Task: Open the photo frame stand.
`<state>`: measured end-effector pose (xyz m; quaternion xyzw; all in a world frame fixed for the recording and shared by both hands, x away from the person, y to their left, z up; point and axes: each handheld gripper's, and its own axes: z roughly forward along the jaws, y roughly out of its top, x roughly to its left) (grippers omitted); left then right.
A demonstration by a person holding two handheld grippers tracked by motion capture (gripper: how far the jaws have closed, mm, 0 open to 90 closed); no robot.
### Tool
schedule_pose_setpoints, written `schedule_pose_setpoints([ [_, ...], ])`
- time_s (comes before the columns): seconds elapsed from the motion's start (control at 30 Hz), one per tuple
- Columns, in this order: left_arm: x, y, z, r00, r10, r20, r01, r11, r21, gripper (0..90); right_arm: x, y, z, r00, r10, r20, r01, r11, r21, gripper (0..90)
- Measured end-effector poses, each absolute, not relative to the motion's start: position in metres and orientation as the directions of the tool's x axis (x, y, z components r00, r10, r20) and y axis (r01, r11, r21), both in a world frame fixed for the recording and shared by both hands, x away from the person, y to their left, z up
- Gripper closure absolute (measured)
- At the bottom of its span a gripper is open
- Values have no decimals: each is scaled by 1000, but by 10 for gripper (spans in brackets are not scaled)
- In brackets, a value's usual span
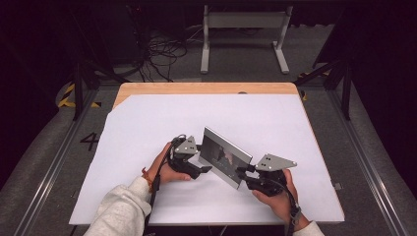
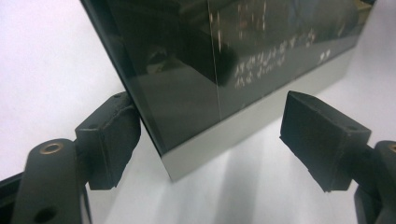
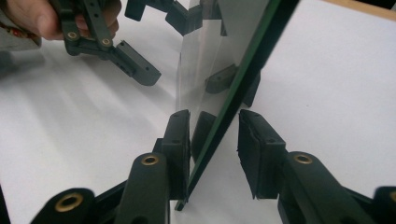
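— Where's the panel sitting?

— The mirror panel (image 1: 225, 157) stands on edge on the white sheet (image 1: 147, 123) that covers the wooden table (image 1: 206, 88), a little toward six o'clock of the sheet's middle. It runs from about ten o'clock down to four o'clock between my two hands. Its dark, shiny face (image 2: 224, 60) looks toward me and throws back dim reflections.

— What is your left gripper doing?

— My left gripper (image 1: 196, 164) is at the panel's ten o'clock end. In the left gripper view my jaws stand wide apart: the nine o'clock pad (image 2: 109, 140) is right against the panel's corner edge, the three o'clock pad (image 2: 322, 140) is well clear of the glass with white sheet showing between. So I'm spread around that corner, not clamped.

— And the right?

— My right gripper (image 1: 246, 173) is at the four o'clock end. In the right gripper view the panel's thin edge (image 3: 224, 121) passes between my jaws. The nine o'clock pad (image 3: 180, 140) lies on or just beside the mirrored face; the three o'clock pad (image 3: 259, 149) stands a small gap off the back. Narrow, then, but whether I truly pinch it I cannot tell.

— Can you see the other hand from there?

— Yes, up at eleven o'clock, my left hand (image 3: 32, 16) with its gripper near the panel's far end.
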<state>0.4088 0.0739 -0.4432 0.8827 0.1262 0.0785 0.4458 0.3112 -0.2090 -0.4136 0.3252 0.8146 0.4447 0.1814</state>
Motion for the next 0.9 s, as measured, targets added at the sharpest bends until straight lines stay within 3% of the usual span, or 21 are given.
schedule_pose_setpoints([
  [0.23, 414, 73, -437, 942, 337, 14, 167, -501, 849, 220, 301, -219, -403, -732, 681, 0, 338, 362, 869, 802],
  [0.5, 414, 67, -436, 948, 318, 15, 159, -514, 843, 297, 301, -219, -405, -731, 683, 6, 337, 352, 873, 808],
  [0.77, 409, 82, -432, 949, 314, 15, 166, -540, 825, 448, 305, -221, -409, -725, 688, 33, 349, 325, 879, 808],
  [0.9, 400, 87, -431, 948, 317, 28, 163, -558, 814, 462, 306, -220, -411, -727, 686, 35, 352, 328, 877, 807],
])
